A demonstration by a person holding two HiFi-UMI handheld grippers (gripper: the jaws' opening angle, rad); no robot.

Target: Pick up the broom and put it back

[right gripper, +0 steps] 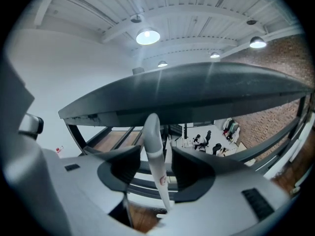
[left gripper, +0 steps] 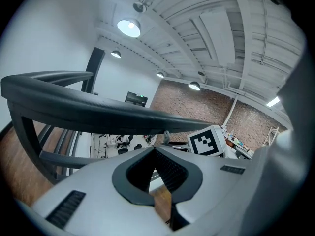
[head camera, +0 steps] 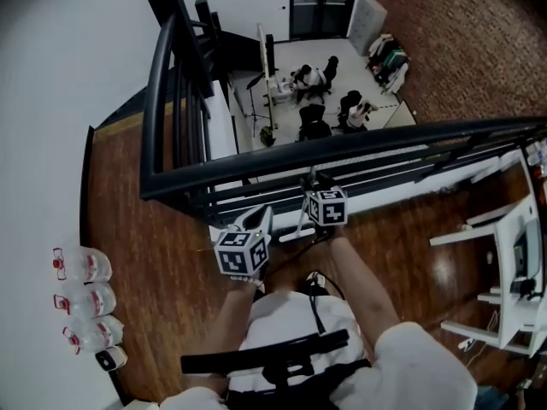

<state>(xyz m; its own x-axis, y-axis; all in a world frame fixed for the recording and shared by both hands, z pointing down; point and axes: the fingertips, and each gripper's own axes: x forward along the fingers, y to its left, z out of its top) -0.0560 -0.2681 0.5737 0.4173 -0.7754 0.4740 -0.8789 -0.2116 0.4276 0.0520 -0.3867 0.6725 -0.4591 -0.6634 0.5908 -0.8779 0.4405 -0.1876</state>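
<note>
Broom: white handle (right gripper: 155, 166) is standing upright between the right tongs (right gripper: 156, 154), its top reaching up to the dark railing (right gripper: 197, 92); broom head is staying out of view.
Right tongs: standing wide apart around the handle, pads not pressing on it.
Left tongs (left gripper: 155, 150): closed together, gripping nothing, pointing at the railing.
Progress: broom is resting free, with nothing clamping it. It is looking either about to be gripped or already set back; cannot tell which.
Writing: small red mark on the handle is too small to read. Bottles (head camera: 85, 267) by the wall are carrying red labels, unreadable. Marker cubes (head camera: 242, 253) are showing only black-white squares.
</note>
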